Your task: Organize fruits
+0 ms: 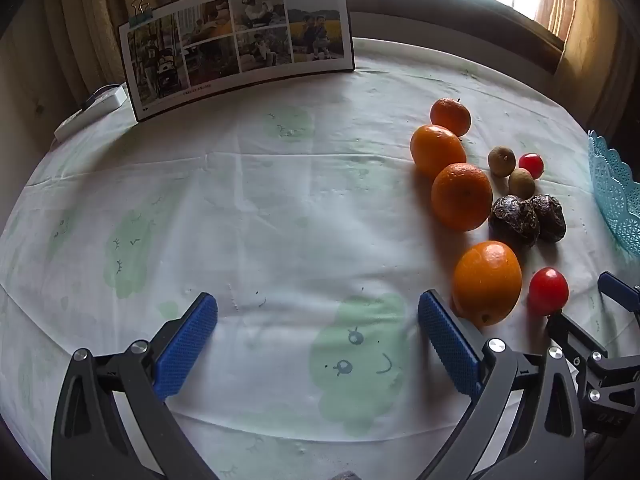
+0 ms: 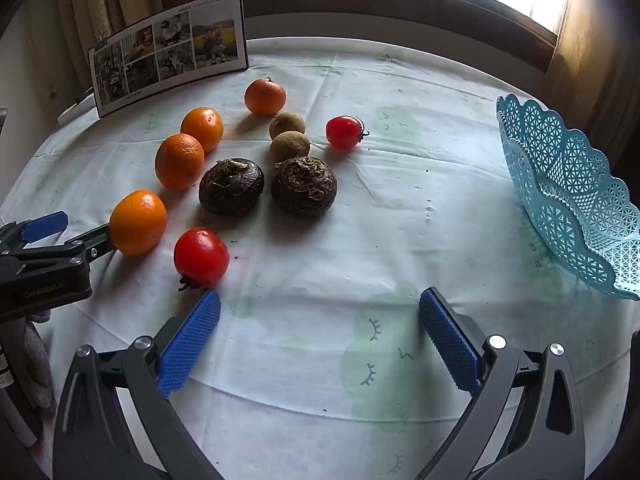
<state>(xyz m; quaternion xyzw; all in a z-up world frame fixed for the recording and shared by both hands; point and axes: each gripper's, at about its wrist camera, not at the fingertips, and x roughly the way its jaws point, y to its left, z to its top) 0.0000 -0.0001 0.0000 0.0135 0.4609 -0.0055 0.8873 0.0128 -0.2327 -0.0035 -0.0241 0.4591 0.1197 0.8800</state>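
Several oranges lie in a row on the pale tablecloth [image 2: 400,200], the nearest orange [image 1: 487,282] [image 2: 138,222] just beyond my left gripper's right finger. Beside the row are two dark wrinkled fruits [image 2: 231,186] [image 2: 304,186], two small brown fruits [image 2: 290,147] and two red tomatoes [image 2: 201,258] [image 2: 343,131]. My left gripper [image 1: 318,304] is open over bare cloth, left of the fruit. My right gripper [image 2: 320,300] is open too, with the near tomato just past its left fingertip. A turquoise lattice basket [image 2: 568,192] [image 1: 616,192] stands at the right, with no fruit visible in it.
A photo collage board [image 1: 240,44] [image 2: 168,48] leans upright at the table's back left. A white power strip [image 1: 92,108] lies beside it at the left edge. A window sill and curtains run behind the table.
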